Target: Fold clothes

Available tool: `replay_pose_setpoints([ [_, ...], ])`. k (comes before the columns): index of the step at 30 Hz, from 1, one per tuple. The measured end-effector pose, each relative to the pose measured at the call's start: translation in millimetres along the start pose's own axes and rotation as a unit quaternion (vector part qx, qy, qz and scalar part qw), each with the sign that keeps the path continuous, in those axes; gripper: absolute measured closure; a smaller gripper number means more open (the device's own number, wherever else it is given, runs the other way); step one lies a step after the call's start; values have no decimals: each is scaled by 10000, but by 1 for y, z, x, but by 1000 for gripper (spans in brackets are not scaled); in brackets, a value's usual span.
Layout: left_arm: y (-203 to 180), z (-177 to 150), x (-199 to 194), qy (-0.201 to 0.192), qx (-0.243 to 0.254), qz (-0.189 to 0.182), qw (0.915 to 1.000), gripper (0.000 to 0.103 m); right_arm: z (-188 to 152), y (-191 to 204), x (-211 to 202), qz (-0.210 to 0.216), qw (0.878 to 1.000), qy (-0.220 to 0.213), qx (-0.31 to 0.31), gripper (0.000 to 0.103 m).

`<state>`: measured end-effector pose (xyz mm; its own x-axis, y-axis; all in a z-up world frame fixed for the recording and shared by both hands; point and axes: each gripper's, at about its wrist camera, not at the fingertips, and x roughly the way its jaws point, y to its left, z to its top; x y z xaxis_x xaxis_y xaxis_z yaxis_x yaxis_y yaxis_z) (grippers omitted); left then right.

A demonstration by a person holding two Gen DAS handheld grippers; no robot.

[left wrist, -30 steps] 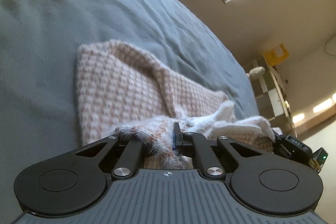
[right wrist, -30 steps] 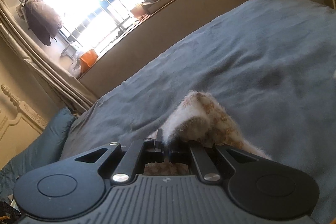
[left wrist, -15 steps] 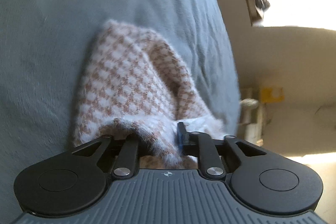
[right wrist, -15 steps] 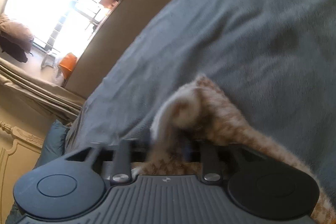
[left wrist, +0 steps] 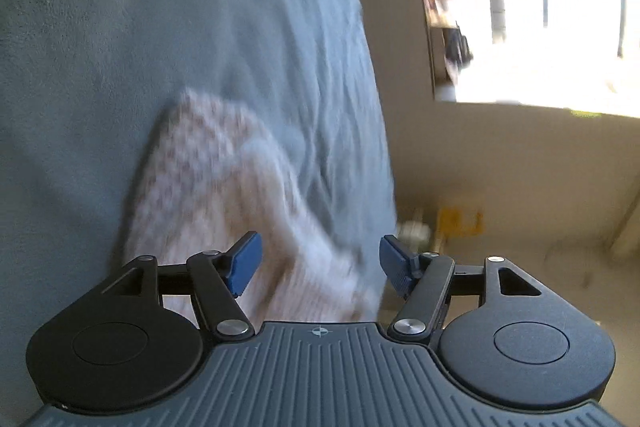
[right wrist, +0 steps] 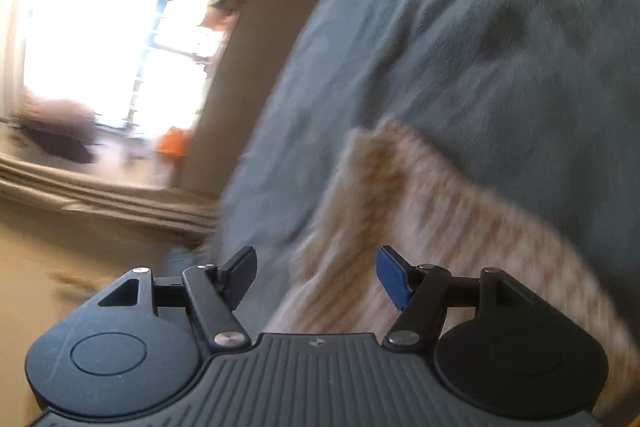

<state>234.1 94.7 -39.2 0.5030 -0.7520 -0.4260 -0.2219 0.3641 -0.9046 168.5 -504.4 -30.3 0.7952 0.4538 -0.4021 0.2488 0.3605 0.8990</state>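
Note:
A fuzzy pink-and-white checked garment (left wrist: 216, 187) lies folded on the grey-blue bedspread (left wrist: 120, 27), blurred by motion. My left gripper (left wrist: 320, 261) hangs open just above its near edge, blue pads wide apart, holding nothing. In the right wrist view the same garment (right wrist: 420, 219) stretches across the bedspread (right wrist: 480, 27) toward the lower right. There my right gripper (right wrist: 316, 277) is open too, with the cloth below the gap between its fingers and not pinched.
The bed's edge (left wrist: 376, 107) drops to a beige wall and a bright window (left wrist: 540, 7). Shelving with a yellow item (left wrist: 460, 221) stands beyond the bed. In the right wrist view a window (right wrist: 108, 39), curtains and an orange object (right wrist: 174, 143) lie left.
Both grippers were shut on the garment's edge; now both are open and the cloth has dropped onto the bed. Both cameras have swung and tilted, blurring the view.

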Motion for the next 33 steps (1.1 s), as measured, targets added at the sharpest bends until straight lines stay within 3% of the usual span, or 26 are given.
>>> replay_pose_setpoints([
  [2, -9, -22, -9, 305, 454, 158, 9984, 37, -17, 0, -29, 439, 9988, 122, 177, 33],
  [5, -12, -78, -27, 773, 1184, 451, 9889, 35, -50, -13, -66, 813, 9948, 263, 553, 26],
  [7, -4, -113, -35, 751, 1515, 711, 9830, 32, -76, -29, -83, 798, 9930, 302, 820, 24],
  [9, 11, -146, -36, 681, 1776, 941, 9772, 32, -95, -52, -87, 515, 9922, 305, 1094, 23],
  [12, 44, -172, -22, 635, 1706, 1122, 9769, 32, -112, -89, -81, -12, 9901, 214, 1390, 23],
  [14, 60, -181, -11, 413, 1685, 1245, 9769, 32, -115, -109, -74, -202, 9879, 31, 1536, 23],
  [18, 60, -185, -9, -242, 1959, 1073, 9744, 31, -107, -131, -55, -192, 9859, -346, 1626, 24],
  [23, 59, -171, 6, -533, 1917, 1063, 9742, 30, -90, -131, -35, -44, 9868, -496, 1541, 23],
  [26, 53, -170, 11, -724, 2068, 1143, 9690, 31, -83, -132, -24, 30, 9861, -616, 1545, 24],
  [29, 44, -166, 22, -890, 2083, 1212, 9664, 37, -75, -130, -16, -10, 9862, -695, 1502, 23],
  [33, 38, -157, 27, -1023, 1978, 1334, 9657, 60, -70, -122, -8, -130, 9875, -774, 1370, 23],
])
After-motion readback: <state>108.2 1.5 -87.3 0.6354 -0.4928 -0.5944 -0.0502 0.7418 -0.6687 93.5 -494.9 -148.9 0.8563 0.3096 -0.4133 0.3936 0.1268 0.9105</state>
